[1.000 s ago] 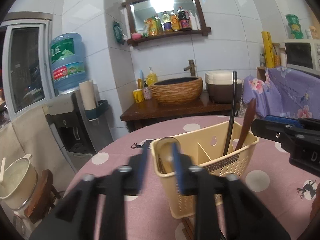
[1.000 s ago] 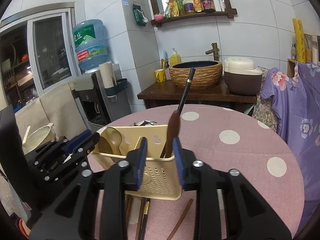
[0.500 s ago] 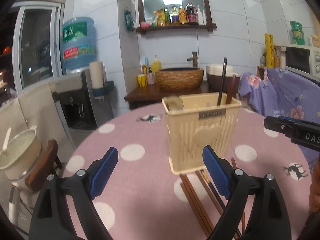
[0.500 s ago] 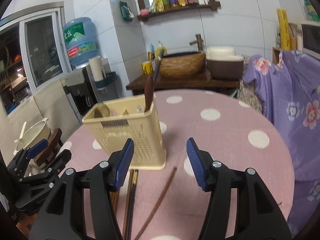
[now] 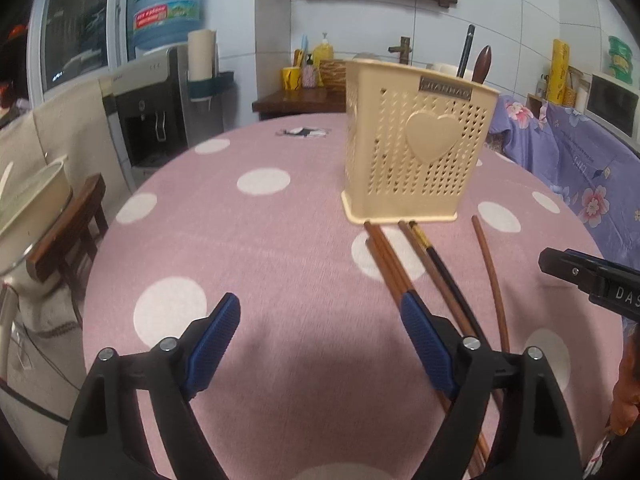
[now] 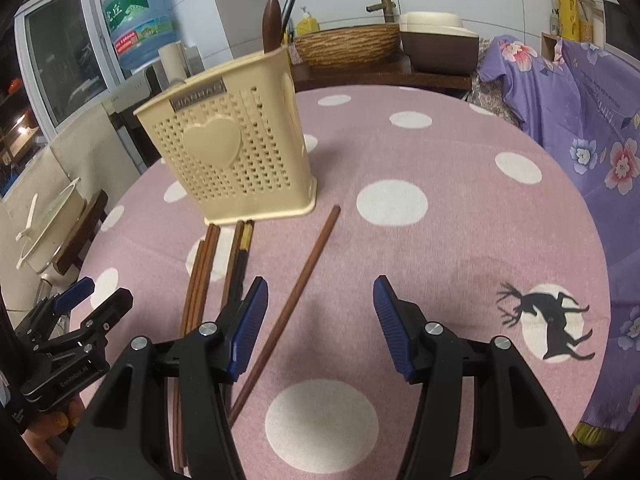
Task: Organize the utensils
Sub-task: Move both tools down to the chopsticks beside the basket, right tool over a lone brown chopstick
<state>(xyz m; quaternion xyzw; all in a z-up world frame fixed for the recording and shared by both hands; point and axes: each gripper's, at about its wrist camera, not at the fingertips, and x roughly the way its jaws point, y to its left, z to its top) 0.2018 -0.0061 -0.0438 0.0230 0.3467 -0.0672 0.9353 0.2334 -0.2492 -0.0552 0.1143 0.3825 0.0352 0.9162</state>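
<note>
Left wrist view
left gripper (image 5: 320, 336): jaws spread wide, nothing between them; it hangs low over the near part of the worktop (image 5: 280, 248), pointed at the caddy.
caddy (image 5: 416, 144): cream perforated utensil holder, upright, far right of centre, heart panel facing the camera. Upright so handles drop in from above.
handles in caddy: a dark wooden handle (image 5: 480, 62) and a thin black handle (image 5: 466, 50) stick up at its far right corner. Judged already sorted.
loose chopsticks (image 5: 390, 266): brown pair lying flat, far tips touching the caddy base, running near-right under the right finger of the left gripper. A darker pair (image 5: 434, 264) lies just beside them.
single chopstick (image 5: 490, 276): apart on the right, slightly curved by the lens.
right gripper (image 5: 592, 280): only its side shows at the right edge; jaw state cannot be told here.

Right wrist view
right gripper (image 6: 320, 324): jaws spread, empty, above the worktop near the caddy.
single chopstick (image 6: 300, 292): lies diagonally, passing just beside the left finger. Judged the handiest next pick for this side.
grouped chopsticks (image 6: 202, 276): left of it, far ends at the caddy base.
caddy (image 6: 236, 148): far left, upright.
task state: judged partway; chopsticks remain on the worktop.
</note>
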